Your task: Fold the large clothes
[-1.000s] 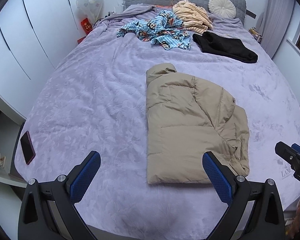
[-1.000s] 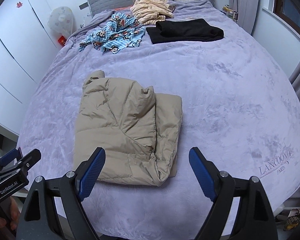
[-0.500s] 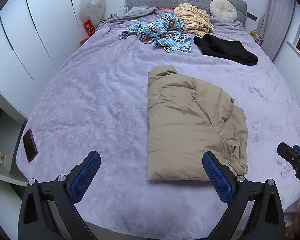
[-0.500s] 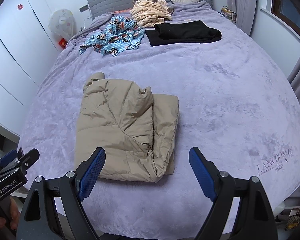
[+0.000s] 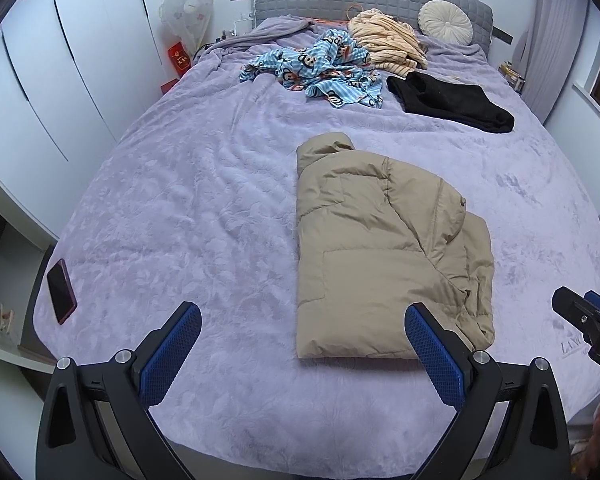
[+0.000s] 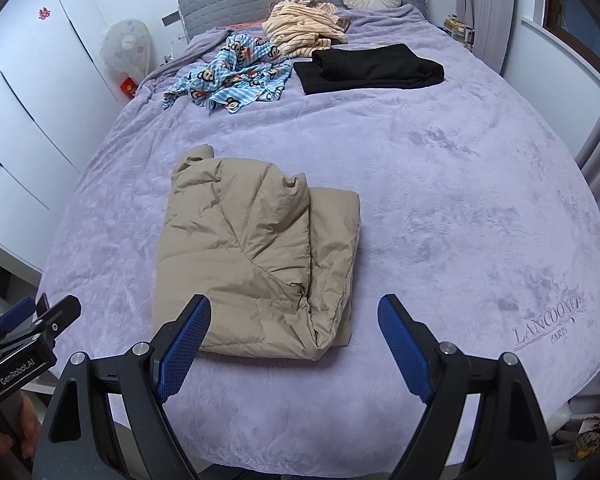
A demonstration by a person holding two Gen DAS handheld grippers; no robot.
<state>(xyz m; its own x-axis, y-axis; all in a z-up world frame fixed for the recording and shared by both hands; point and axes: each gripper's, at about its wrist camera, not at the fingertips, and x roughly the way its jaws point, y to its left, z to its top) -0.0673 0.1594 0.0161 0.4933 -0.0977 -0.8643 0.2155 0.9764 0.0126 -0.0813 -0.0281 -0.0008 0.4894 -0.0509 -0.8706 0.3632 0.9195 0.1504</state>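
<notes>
Nothing has shifted: my left gripper and right gripper stay spread, empty, above the folded tan jacket.

On the bed: one folded tan quilted puffer jacket, one crumpled blue striped cartoon-print garment, one heap of cream striped fabric, one folded black garment, one round cream tufted cushion, one dark red-edged phone. Beside the bed: one white covered standing fan.
</notes>
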